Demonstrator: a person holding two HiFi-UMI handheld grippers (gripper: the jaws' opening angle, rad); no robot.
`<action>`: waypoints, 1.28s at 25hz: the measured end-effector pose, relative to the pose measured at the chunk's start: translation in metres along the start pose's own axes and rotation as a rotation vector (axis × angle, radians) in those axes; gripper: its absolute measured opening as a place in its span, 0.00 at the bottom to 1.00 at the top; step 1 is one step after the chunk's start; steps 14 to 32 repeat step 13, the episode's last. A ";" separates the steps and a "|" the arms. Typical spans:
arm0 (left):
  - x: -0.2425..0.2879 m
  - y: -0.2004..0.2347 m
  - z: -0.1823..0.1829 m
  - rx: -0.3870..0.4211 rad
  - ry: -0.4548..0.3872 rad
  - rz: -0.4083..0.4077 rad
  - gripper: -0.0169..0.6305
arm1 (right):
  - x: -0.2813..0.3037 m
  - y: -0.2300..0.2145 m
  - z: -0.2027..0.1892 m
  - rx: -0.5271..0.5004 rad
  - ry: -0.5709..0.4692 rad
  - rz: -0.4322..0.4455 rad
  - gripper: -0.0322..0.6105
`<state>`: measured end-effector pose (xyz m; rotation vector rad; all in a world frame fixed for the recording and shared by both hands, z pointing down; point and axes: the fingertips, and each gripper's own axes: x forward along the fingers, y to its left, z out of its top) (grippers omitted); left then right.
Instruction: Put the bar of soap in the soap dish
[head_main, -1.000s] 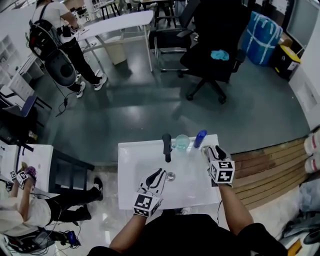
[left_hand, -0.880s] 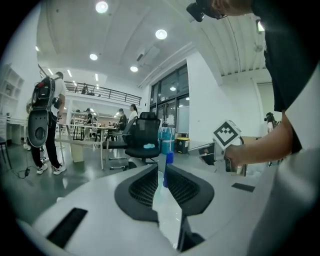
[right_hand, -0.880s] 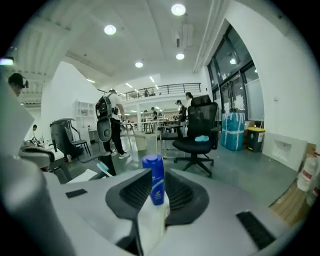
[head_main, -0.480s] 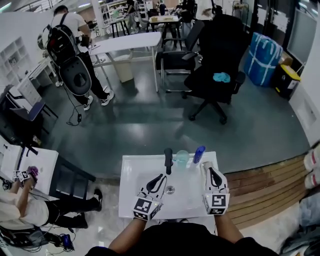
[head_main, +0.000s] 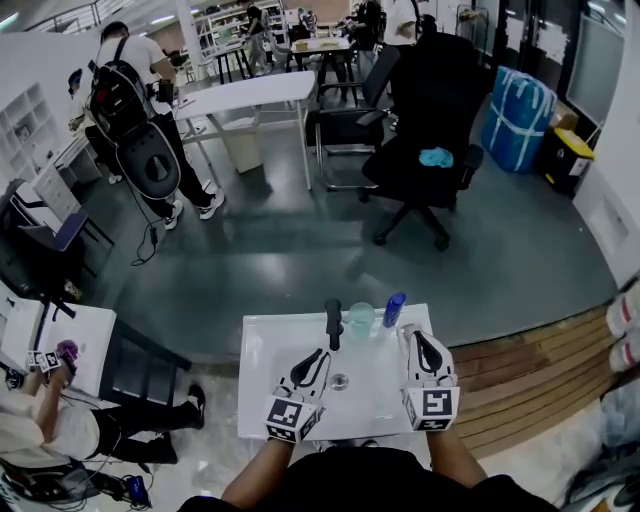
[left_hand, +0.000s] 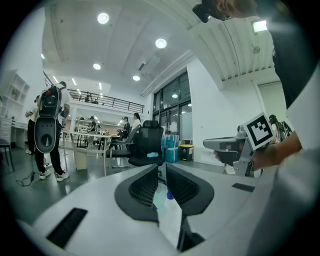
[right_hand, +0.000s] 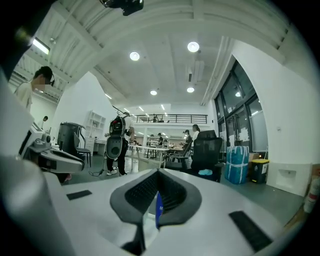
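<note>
A white sink lies below the person, with a black tap rising at its far edge. Just right of the tap stands a clear cup, and right of that again a blue bottle. The drain sits on the near side of the tap, in the middle of the basin.

The left gripper hangs over the basin on the near side of the tap, a little to its left, and points toward it. Its jaws stand a narrow slit apart with nothing between them (its own view shows only the cup and the bottle through the slit). The right gripper is to the right of the tap, past the cup and on the near side of the bottle, over the sink's right edge. Its jaws are together at the tips and hold nothing.

The bar of soap and the soap dish cannot be made out in any view; neither gripper carries the soap.

Well beyond the tap, across the grey floor, stands a black office chair with a blue-green cloth on its seat. Far to the tap's left a person wears a backpack.
</note>
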<state>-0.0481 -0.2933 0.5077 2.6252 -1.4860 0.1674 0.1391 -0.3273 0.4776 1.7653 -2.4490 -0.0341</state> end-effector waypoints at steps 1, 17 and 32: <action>-0.001 0.000 0.001 0.000 -0.002 0.000 0.13 | -0.001 0.001 0.001 -0.001 -0.003 0.004 0.08; -0.003 -0.001 0.013 0.024 -0.020 0.001 0.13 | -0.007 0.006 0.009 0.017 -0.008 0.000 0.08; -0.003 -0.001 0.013 0.024 -0.020 0.001 0.13 | -0.007 0.006 0.009 0.017 -0.008 0.000 0.08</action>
